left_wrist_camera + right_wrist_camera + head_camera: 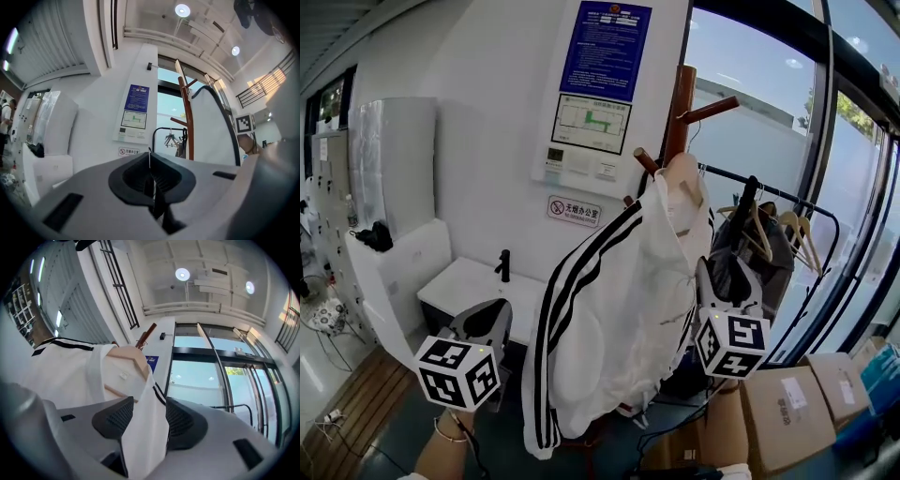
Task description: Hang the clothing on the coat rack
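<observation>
**Right gripper**: my jaws stand wide apart. A fold of the white jacket hangs loose between them, and neither pad clamps it.

**Left gripper**: my jaws are together with nothing between them. It is held low at the left, well apart from the garment.

**Jacket:** white with black stripes down the sleeve. Its collar sits on a wooden hanger high on the coat rack, and the sleeve and hem drop free below. I cannot tell which peg takes the load.

**Stage, as I judge it:** the hanging itself looks done. What is left is to draw my right jaws off the fold without dragging the cloth, then see that the jacket stays put.

**Edges and open room:**
- The rack's pegs jut out above and beside the collar.
- The wall panel stands just behind the rack.
- A black garment rail with its own hangers is near on the right.
- Cardboard boxes sit low on the right.
- The free space lies toward me and down to the left, in front of the white bench.
</observation>
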`<state>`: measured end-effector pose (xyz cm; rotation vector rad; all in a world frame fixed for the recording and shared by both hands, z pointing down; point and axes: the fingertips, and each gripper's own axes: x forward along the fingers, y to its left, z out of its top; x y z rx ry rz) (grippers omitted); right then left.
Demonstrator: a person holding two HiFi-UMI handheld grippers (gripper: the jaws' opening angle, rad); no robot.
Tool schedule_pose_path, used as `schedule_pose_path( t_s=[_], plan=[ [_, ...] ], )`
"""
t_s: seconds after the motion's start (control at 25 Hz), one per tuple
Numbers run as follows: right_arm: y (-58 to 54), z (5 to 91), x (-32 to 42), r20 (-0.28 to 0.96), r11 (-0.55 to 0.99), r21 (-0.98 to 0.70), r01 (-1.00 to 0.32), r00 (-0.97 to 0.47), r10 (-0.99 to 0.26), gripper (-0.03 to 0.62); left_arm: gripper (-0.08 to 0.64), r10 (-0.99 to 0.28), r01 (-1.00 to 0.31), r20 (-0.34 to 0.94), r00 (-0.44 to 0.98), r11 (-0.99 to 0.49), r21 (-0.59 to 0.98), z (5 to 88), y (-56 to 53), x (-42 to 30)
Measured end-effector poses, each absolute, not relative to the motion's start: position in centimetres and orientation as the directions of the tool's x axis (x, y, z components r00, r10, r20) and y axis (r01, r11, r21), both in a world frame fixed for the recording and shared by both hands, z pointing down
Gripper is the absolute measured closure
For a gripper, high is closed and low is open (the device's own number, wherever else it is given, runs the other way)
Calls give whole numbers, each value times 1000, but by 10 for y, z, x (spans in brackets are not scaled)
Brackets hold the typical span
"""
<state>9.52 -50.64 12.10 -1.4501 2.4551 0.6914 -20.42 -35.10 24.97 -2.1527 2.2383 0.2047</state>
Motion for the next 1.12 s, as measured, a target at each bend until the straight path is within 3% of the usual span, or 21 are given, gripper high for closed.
schedule_pose_path(
  t_s=[0.12, 0.28, 0.68, 1.12],
  plan=[
    [-510, 168, 109, -337, 434, 194, -880, -475, -813, 404, 548, -991, -995, -117, -57, 46, 88, 260, -356, -202],
    [-517, 231, 121, -228, 450, 110, -886, -463, -857, 414, 548, -992, -993, -99, -81, 72, 91, 284, -361, -188],
    [-486, 317, 132, -124, 455, 86, -886, -463, -878, 562, 548, -976, -962, -70, -206, 190, 195, 325, -332, -178],
    [-479, 328, 131, -64, 514, 97, -852, -521, -851, 571, 548, -975, -958, -56, -217, 202, 202, 334, -328, -163]
  ],
)
